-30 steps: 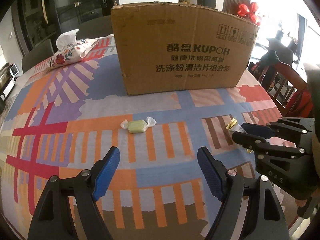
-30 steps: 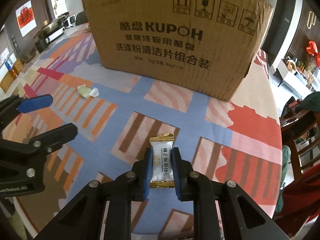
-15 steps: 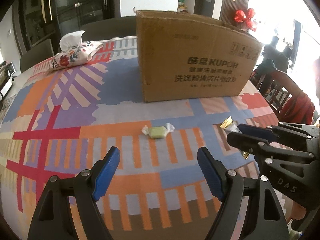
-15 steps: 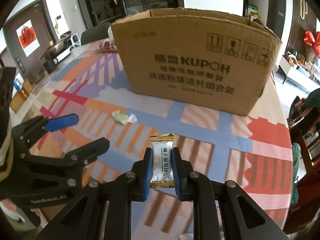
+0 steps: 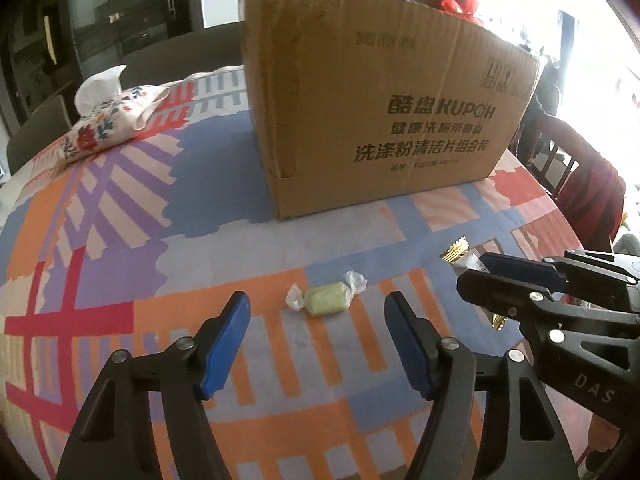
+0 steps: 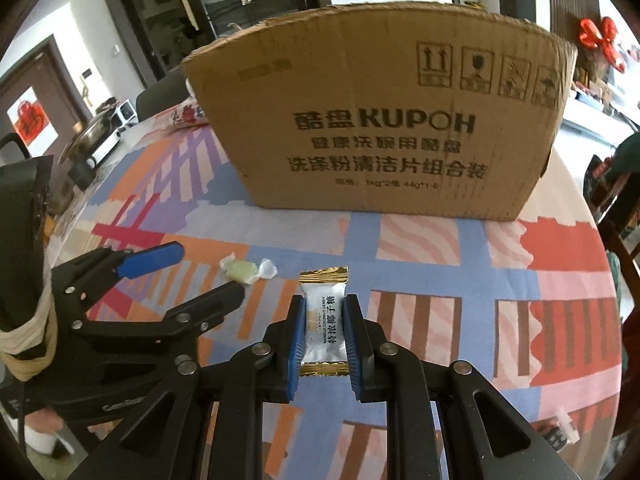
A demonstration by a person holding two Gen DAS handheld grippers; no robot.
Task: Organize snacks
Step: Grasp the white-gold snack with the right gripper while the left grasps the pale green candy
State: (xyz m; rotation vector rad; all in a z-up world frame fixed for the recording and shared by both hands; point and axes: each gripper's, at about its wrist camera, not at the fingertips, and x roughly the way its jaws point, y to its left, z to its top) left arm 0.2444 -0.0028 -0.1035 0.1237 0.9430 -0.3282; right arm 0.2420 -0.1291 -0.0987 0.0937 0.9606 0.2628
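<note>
A green candy in a clear twist wrapper (image 5: pixel 326 300) lies on the patterned tablecloth, just ahead of my open left gripper (image 5: pixel 318 322), between its blue pads. It also shows in the right wrist view (image 6: pixel 247 271). My right gripper (image 6: pixel 323 330) is shut on a white coconut candy packet with gold ends (image 6: pixel 324 322), held above the cloth. That gripper (image 5: pixel 486 276) and packet (image 5: pixel 460 252) show at the right of the left wrist view. A large brown cardboard box (image 5: pixel 384 104) stands open-topped behind; it also shows in the right wrist view (image 6: pixel 384 120).
A floral tissue pouch (image 5: pixel 108 120) lies at the back left of the round table (image 5: pixel 120 240). Chairs stand at the right edge (image 5: pixel 560 160). A small wrapped item (image 6: pixel 564 432) lies near the table's front right edge.
Both grippers have moved left and closer to the table. The green candy now lies nearer, between the left gripper's pads. The right gripper still holds the packet.
</note>
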